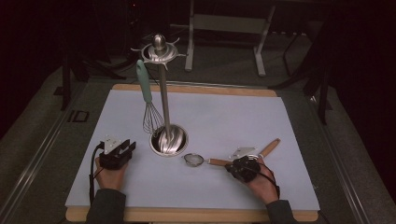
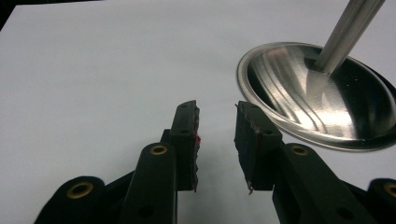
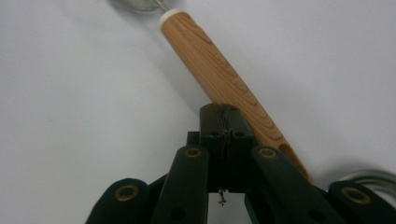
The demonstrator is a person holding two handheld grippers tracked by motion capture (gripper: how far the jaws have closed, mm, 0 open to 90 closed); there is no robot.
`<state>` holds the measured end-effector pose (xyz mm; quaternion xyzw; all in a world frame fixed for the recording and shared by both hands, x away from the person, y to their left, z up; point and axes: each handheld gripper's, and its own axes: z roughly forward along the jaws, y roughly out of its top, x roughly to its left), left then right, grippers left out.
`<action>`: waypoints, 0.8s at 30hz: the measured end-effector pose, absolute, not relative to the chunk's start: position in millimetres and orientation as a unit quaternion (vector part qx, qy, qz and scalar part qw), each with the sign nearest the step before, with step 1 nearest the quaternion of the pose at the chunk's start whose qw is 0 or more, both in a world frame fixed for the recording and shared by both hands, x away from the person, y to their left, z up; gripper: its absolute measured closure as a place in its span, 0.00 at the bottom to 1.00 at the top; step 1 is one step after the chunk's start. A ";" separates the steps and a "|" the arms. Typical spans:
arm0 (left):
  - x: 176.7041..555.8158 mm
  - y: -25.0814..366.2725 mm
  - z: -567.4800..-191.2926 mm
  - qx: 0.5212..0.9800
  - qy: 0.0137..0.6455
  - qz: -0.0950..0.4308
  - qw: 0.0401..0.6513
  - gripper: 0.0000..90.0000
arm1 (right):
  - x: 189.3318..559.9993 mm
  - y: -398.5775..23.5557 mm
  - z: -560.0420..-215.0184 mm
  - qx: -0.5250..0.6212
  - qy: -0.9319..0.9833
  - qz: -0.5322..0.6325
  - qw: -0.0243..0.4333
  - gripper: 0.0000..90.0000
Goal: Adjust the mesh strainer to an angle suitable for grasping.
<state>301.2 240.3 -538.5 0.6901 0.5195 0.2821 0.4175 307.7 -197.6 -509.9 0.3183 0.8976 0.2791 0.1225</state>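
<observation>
Left gripper [image 1: 122,150] was rested on the table [image 1: 84,186], fingers [image 2: 184,135] partly apart, nothing held. Whisk [image 1: 148,105] was already hung on the stand [image 1: 163,100]. Strainer [image 1: 194,160] was lying flat right of the stand's base, unhung. Right gripper [image 3: 223,122] was seen with fingers pressed together beside the strainer's wooden handle [image 3: 219,77], not around it.

stand: tall steel utensil rack [image 1: 163,93] on round polished base, centre of white mat [image 1: 224,116]
whisk: teal-handled wire whisk [image 1: 148,100], hanging at rack's 9 o'clock
</observation>
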 end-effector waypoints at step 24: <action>301.6 239.6 -538.6 0.692 0.518 0.282 0.415 0.77 | 388.5 -166.1 -505.4 0.388 0.872 0.260 0.150 0.99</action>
